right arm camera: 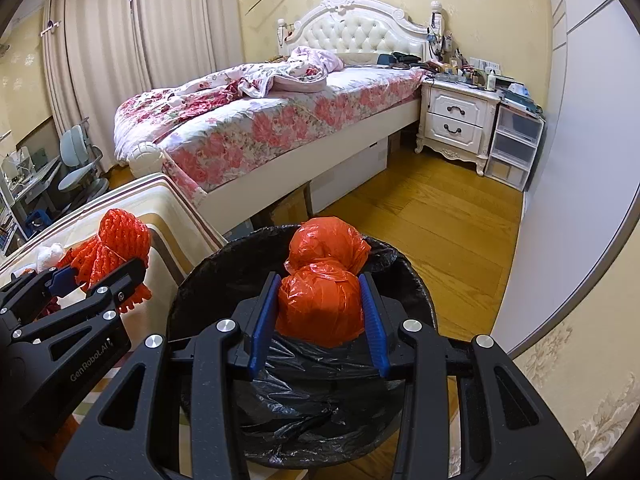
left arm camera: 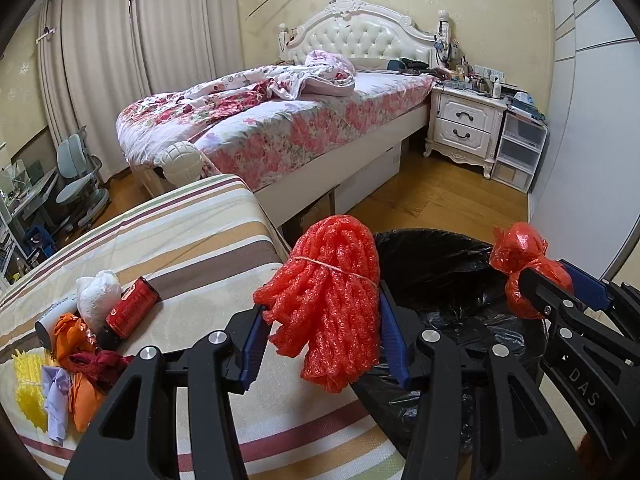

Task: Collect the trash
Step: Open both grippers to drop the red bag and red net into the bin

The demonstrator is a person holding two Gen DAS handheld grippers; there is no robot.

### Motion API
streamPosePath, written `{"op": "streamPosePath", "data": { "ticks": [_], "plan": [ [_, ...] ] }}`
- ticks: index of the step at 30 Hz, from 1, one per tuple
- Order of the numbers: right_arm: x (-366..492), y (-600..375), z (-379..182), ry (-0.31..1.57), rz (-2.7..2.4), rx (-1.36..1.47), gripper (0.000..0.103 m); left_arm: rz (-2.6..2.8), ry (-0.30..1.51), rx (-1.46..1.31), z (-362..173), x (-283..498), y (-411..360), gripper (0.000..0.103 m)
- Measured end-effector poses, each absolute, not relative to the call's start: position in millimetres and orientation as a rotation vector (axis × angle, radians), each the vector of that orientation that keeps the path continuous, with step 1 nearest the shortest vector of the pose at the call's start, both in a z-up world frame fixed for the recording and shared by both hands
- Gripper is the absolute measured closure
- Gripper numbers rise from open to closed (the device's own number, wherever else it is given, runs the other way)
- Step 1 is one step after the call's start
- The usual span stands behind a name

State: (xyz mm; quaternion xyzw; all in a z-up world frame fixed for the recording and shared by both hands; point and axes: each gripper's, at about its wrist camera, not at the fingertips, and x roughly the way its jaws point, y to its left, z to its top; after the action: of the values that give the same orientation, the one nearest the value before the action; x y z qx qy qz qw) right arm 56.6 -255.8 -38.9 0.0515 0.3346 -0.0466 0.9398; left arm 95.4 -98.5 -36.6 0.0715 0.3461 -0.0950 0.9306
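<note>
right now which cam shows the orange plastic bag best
The right wrist view: the orange plastic bag sits centred between the right gripper pads, over the black-lined bin. The left wrist view catches it only at the right edge, partly hidden by a gripper finger.

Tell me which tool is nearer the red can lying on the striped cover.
Left. The left tool, shut on the red foam-net bundle, is by the cover's edge, near the red can. The right tool is over the black-lined bin, farther away.
</note>
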Motion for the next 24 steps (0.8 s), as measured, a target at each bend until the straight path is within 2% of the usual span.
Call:
{"op": "streamPosePath", "data": {
  "ticks": [11,12,14,16,24],
  "plan": [
    [65.3,-262.0,-41.4,0.692,-0.108,0.115,0.063,-0.198,0.729,0.152,-41.2,104.2,-105.9,0.052],
    [65.4,-262.4,-41.6,0.69,-0.112,0.114,0.063,-0.2,0.729,0.153,-41.4,104.6,-106.9,0.048],
    [66.1,-263.3,-42.7,0.695,-0.114,0.114,0.059,-0.2,0.725,0.152,-40.6,106.4,-107.1,0.034],
    [65.5,-264.2,-42.8,0.689,-0.123,0.115,0.053,-0.204,0.718,0.145,-39.5,104.5,-106.9,0.03],
    [59.8,-264.7,-39.0,0.679,-0.142,0.112,0.052,-0.175,0.716,0.148,-38.0,105.5,-102.0,0.022]
  ]
}}
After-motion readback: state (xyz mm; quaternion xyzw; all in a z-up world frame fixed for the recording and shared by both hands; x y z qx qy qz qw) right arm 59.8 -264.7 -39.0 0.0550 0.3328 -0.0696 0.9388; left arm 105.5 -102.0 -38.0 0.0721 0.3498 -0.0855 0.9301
